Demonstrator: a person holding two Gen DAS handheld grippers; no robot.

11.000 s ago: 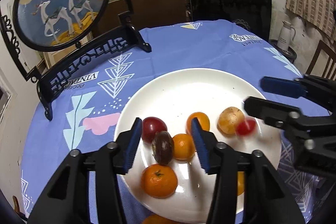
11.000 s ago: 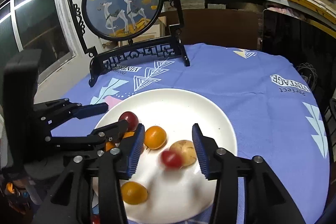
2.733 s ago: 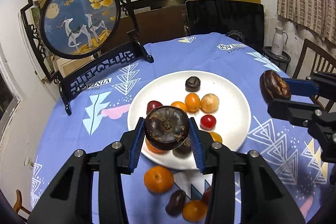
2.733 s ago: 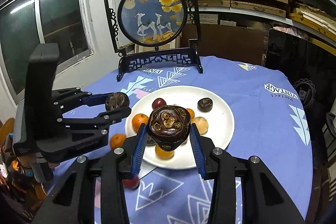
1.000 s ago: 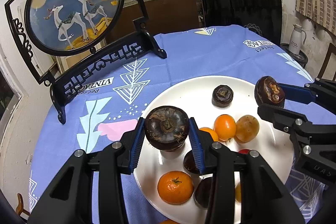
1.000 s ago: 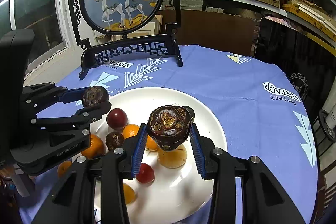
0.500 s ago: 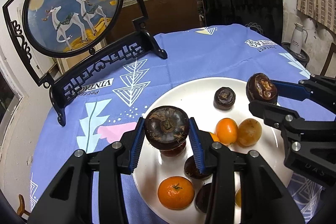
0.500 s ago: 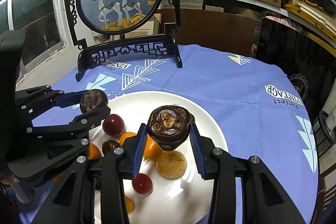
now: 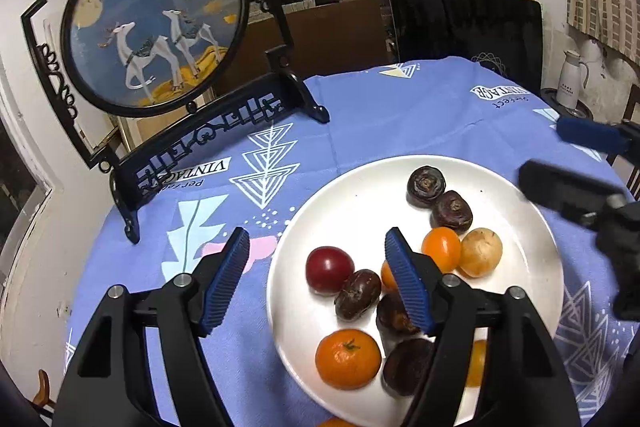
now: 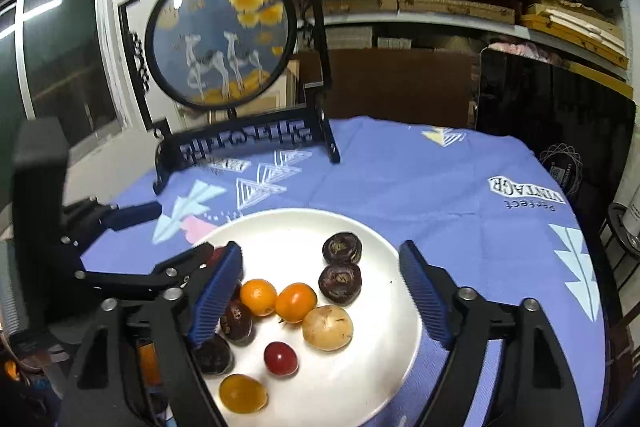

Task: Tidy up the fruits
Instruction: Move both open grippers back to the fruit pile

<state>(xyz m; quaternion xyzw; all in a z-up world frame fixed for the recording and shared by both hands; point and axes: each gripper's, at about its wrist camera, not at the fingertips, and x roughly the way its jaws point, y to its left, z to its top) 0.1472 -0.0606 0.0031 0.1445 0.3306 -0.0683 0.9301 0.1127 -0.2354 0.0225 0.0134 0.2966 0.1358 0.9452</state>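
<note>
My left gripper (image 9: 316,281) is wide open and holds nothing, and the little brown fruit (image 9: 357,293) on the white plate (image 9: 516,203) sits at about 4 o'clock, nearly touching its right finger. My right gripper (image 10: 320,295) is wide open too, with the two dark round fruits (image 10: 341,267) at 1 o'clock, so each hand has its own fruit close by.

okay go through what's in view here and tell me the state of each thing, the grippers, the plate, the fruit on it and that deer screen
left gripper: open, empty, above the plate.
right gripper: open, empty, above the plate.
white plate: flat on the tablecloth, holding fruit.
two dark round fruits: on the plate, side by side, touching.
mandarin: on the plate, stem up.
deer screen: upright on its stand.
</note>
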